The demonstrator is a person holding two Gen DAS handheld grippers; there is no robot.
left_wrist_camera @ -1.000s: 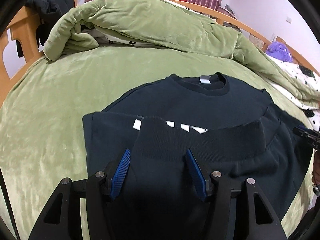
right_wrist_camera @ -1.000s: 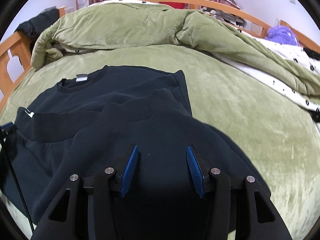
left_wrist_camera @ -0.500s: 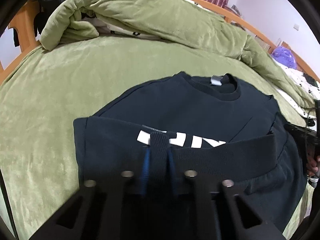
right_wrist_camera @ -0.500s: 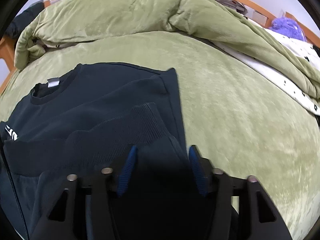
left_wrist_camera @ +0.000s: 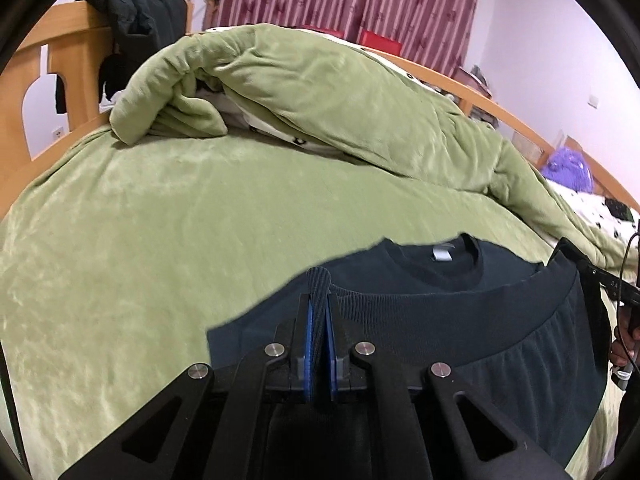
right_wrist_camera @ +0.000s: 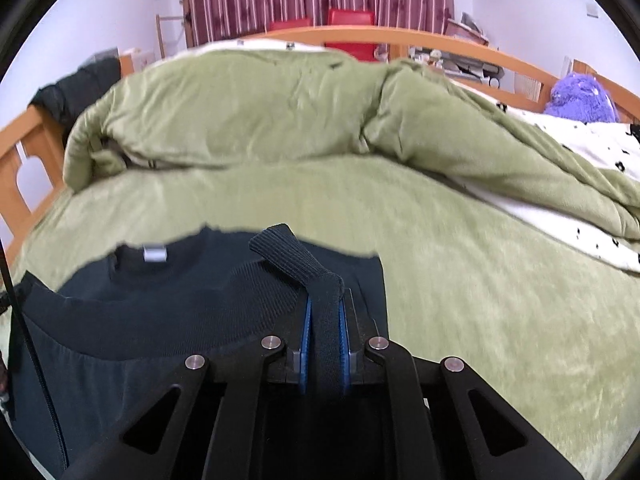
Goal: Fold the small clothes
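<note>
the left gripper point(left_wrist_camera: 319, 312) is pinching the ribbed hem point(left_wrist_camera: 460, 312) of the dark sweatshirt point(left_wrist_camera: 404, 270) between its blue pads, jaws nearly together. the right gripper point(right_wrist_camera: 324, 312) is clamping the other end of the same hem in the same way. the sweatshirt is lying on the green bed cover point(right_wrist_camera: 460, 280), with the hem held up above its collar point(right_wrist_camera: 154, 264).

Left hand-held gripper point(left_wrist_camera: 319, 336): open a second ago, now clamped on ribbed hem point(left_wrist_camera: 432, 316). Right hand-held gripper point(right_wrist_camera: 323, 340): likewise now clamped on hem. Hem: raised, carried toward 12 o'clock over sweatshirt point(left_wrist_camera: 400, 276), nearing collar; white lettering now covered.
</note>
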